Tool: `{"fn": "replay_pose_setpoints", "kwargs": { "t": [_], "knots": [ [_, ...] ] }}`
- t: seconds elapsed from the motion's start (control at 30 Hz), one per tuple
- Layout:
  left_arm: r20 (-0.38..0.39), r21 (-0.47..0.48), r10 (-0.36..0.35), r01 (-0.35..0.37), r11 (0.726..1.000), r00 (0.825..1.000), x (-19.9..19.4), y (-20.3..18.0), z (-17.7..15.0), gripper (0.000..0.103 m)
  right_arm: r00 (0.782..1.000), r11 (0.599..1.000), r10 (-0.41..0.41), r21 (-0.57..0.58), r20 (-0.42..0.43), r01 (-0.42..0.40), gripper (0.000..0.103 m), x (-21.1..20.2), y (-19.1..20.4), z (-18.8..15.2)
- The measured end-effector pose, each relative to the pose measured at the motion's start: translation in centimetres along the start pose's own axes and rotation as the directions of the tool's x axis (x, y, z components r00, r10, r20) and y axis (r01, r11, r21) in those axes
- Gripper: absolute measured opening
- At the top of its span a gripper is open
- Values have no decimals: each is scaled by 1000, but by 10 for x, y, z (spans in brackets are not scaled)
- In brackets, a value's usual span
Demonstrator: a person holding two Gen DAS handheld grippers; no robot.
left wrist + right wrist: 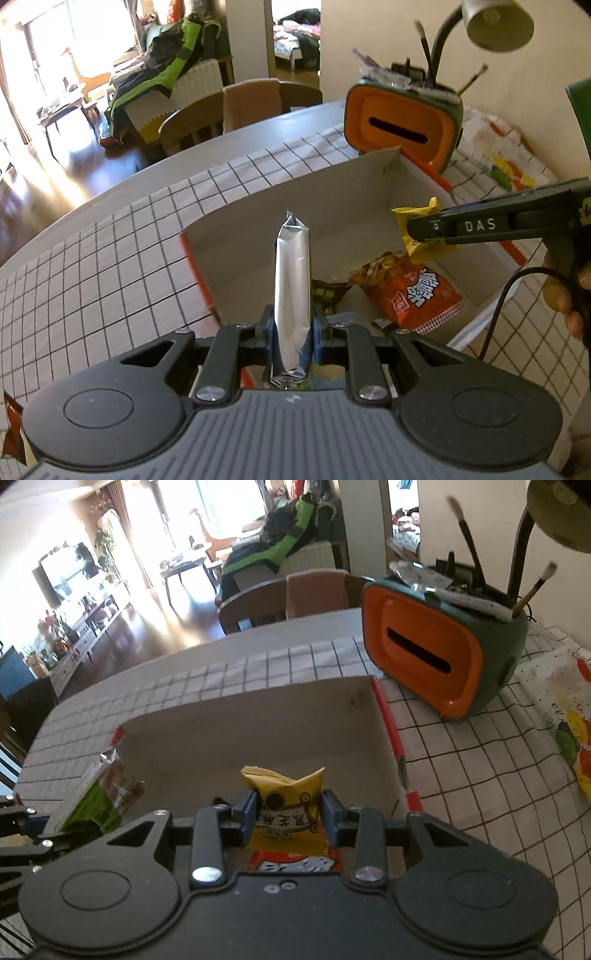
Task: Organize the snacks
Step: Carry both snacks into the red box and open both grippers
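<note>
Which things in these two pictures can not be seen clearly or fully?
- Dark packet in the cardboard box, left wrist view: mostly hidden behind the silver packet; its print is unreadable.
- Orange snack bag, right wrist view: mostly covered by the right hand-held gripper and its yellow packet.
- Lamp, right wrist view: cut off by the edge.

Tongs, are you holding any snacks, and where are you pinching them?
Yes. The left tongs pinch the silver packet near its lower end. The right tongs pinch the yellow packet across its middle.

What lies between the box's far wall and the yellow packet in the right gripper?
Bare box floor only, seen past the yellow packet in the right wrist view.
</note>
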State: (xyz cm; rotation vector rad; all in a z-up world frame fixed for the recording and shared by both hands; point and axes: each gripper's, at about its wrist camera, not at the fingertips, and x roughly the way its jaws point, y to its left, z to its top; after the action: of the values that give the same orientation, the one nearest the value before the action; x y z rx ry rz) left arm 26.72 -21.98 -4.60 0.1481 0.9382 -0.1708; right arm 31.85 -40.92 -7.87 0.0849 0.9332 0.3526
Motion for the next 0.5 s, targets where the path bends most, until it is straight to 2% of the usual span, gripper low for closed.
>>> {"fn": "replay_pose_setpoints", "kwargs": {
  "t": [0.27, 0.5],
  "knots": [
    [-73, 37, 41, -38, 999, 996, 37, -18, 11, 19, 996, 999, 14, -31, -84, -17, 36, 32, -10, 5],
    [-167, 33, 30, -25, 999, 986, 65, -19, 14, 19, 990, 997, 33, -60, -133, -42, 36, 46, -5, 4]
  ]
}}
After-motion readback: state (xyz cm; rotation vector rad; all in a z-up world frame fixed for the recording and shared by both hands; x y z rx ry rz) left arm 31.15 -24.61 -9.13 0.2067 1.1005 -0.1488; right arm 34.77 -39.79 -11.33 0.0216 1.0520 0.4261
